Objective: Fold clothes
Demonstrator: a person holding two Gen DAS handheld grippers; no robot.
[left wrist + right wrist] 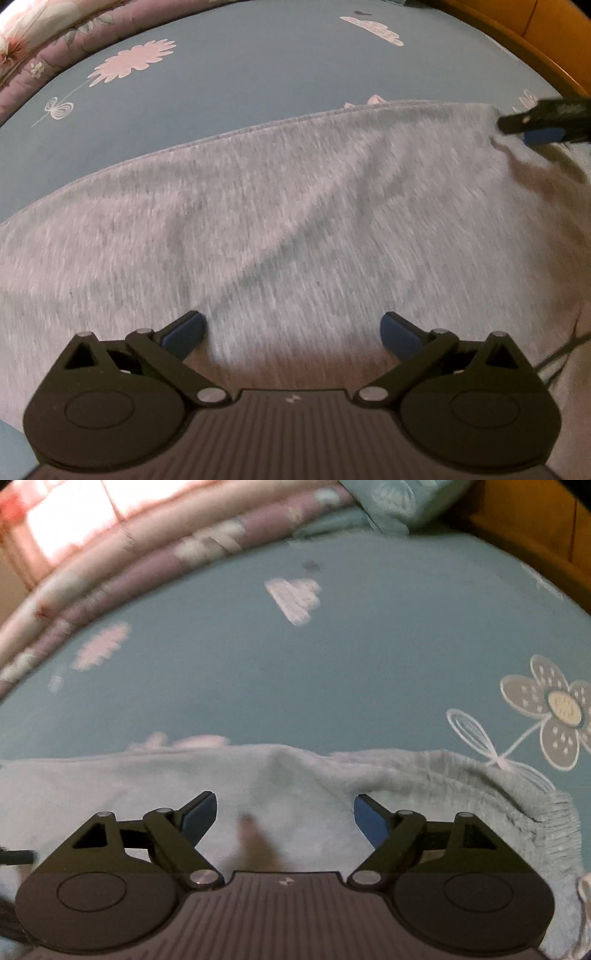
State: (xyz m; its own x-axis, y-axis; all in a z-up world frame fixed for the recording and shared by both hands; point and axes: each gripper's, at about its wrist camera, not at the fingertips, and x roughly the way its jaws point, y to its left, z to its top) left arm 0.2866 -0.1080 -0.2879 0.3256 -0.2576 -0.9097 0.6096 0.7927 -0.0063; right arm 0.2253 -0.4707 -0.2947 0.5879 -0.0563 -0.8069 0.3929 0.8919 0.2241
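A light grey garment (295, 206) lies spread flat on a blue bedsheet (240, 81). My left gripper (293, 330) hovers over its near part, jaws wide open, nothing between the blue pads. In the left wrist view the right gripper's fingers (543, 125) reach in from the right edge at the garment's far right corner. In the right wrist view the same grey garment (280, 786) shows its gathered elastic waistband (480, 779) at right. My right gripper (284, 814) stands open above the cloth near its far edge, pads clear of it.
The sheet (332, 672) carries white cloud and flower prints. A folded pink and purple quilt (147, 561) lies along the far left. A wooden bed frame (535, 33) runs along the right. A dark cord (561, 354) crosses the garment at the lower right.
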